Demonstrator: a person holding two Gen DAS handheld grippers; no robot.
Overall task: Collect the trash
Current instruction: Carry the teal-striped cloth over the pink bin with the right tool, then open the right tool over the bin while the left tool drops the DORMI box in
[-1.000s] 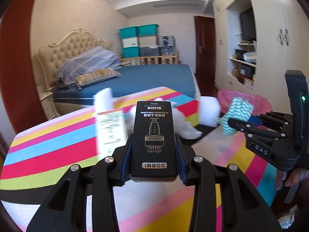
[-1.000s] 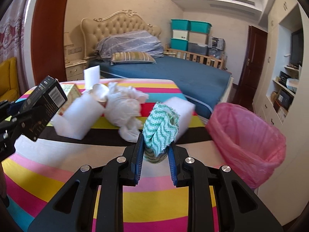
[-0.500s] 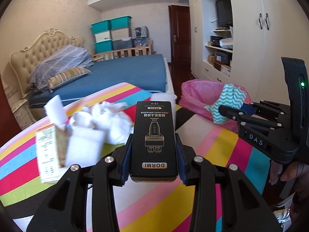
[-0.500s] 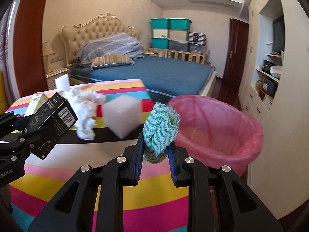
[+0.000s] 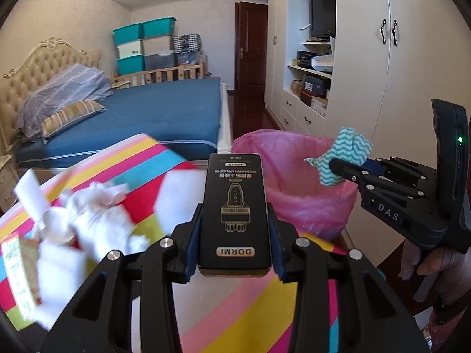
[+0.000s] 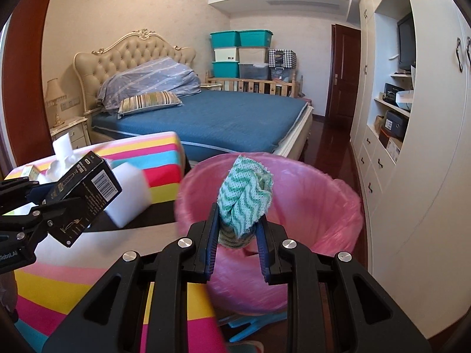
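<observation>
Now both hand-held grippers, clamping black box and green cloth, have neared the pink-lined bin.

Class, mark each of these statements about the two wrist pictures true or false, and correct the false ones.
1. The left tongs grip a black box. True.
2. The right tongs are empty. False: they are shut on a green-and-white cloth.
3. The bin has a pink liner. True.
4. The cloth already lies at the bottom of the bin. False: it sits between the tongs, above the bin's opening.
5. White crumpled tissue lies on the striped table. True.
</observation>
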